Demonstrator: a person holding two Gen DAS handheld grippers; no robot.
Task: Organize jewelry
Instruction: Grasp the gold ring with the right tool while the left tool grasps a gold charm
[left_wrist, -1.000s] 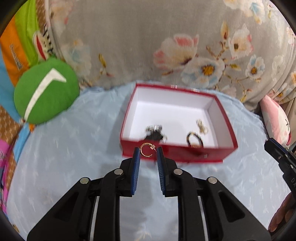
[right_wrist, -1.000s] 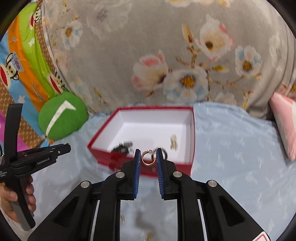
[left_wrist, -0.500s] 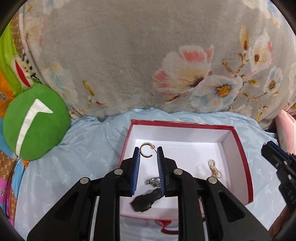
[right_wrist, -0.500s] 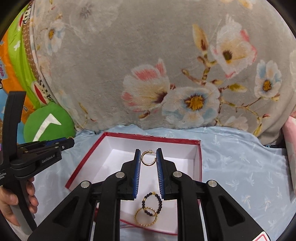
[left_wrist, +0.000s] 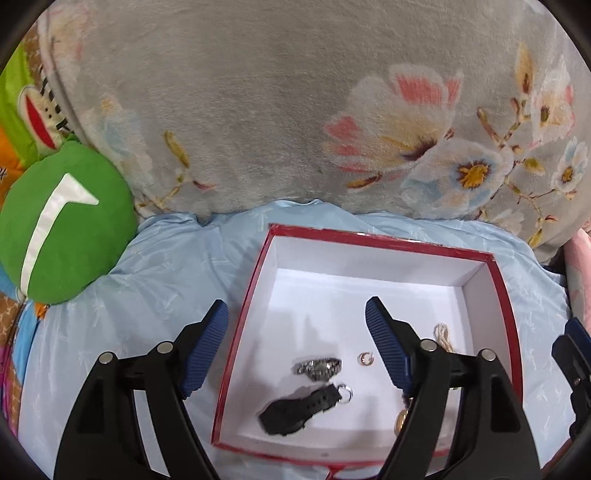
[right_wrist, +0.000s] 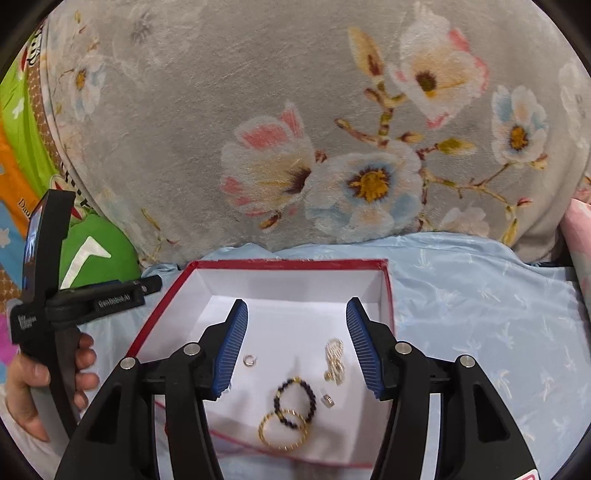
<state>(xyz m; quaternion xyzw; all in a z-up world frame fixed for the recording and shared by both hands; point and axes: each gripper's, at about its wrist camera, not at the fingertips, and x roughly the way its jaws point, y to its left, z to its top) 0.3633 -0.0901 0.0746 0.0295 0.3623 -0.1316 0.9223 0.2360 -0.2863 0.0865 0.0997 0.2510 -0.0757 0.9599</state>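
Note:
A red box (left_wrist: 384, 242) with a white inside lies on the blue sheet; it also shows in the right wrist view (right_wrist: 288, 264). Inside lie a black watch (left_wrist: 301, 404), a small hoop earring (left_wrist: 365, 358), a pale chain (left_wrist: 443, 334), a dark bead bracelet (right_wrist: 295, 397), a gold bangle (right_wrist: 282, 430), a small ring (right_wrist: 249, 360) and a gold chain (right_wrist: 335, 356). My left gripper (left_wrist: 295, 332) is open and empty over the box's left side. My right gripper (right_wrist: 295, 339) is open and empty over the box's right part.
A grey floral blanket (left_wrist: 295, 110) rises right behind the box. A green round cushion (left_wrist: 62, 225) lies at the left. A pink pillow (right_wrist: 580, 236) is at the far right. Blue sheet (right_wrist: 480, 295) surrounds the box.
Both grippers opened wide and each let go of its gold hoop earring, which dropped into the box. Both moved further over the box.

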